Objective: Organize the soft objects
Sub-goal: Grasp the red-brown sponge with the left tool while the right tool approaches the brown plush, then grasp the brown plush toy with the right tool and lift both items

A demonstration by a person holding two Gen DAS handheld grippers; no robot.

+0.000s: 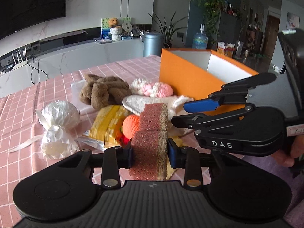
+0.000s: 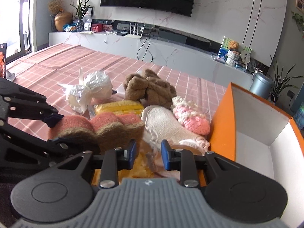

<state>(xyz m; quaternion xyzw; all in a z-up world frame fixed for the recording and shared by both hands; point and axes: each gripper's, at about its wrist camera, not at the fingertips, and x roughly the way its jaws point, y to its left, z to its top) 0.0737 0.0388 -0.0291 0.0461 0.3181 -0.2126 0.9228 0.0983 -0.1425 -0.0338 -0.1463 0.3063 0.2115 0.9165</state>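
Clamping the pink-and-brown sponge (image 1: pixel 150 142) at lower centre, the left gripper (image 1: pixel 150 152) seems set to carry it to the orange box (image 1: pixel 182 77) at upper right, while the right gripper (image 2: pixel 148 156) hovers, pads apart and pressing nothing, over the white sock (image 2: pixel 163 125).

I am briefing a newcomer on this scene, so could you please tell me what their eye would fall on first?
Probably the pink-and-brown sponge, clamped between the pads of the left tool right in the foreground. Next comes the bright orange box with its white inside, standing open at the right of the pink checked tablecloth. Between them lies a pile of soft things, the brown plush at the back.
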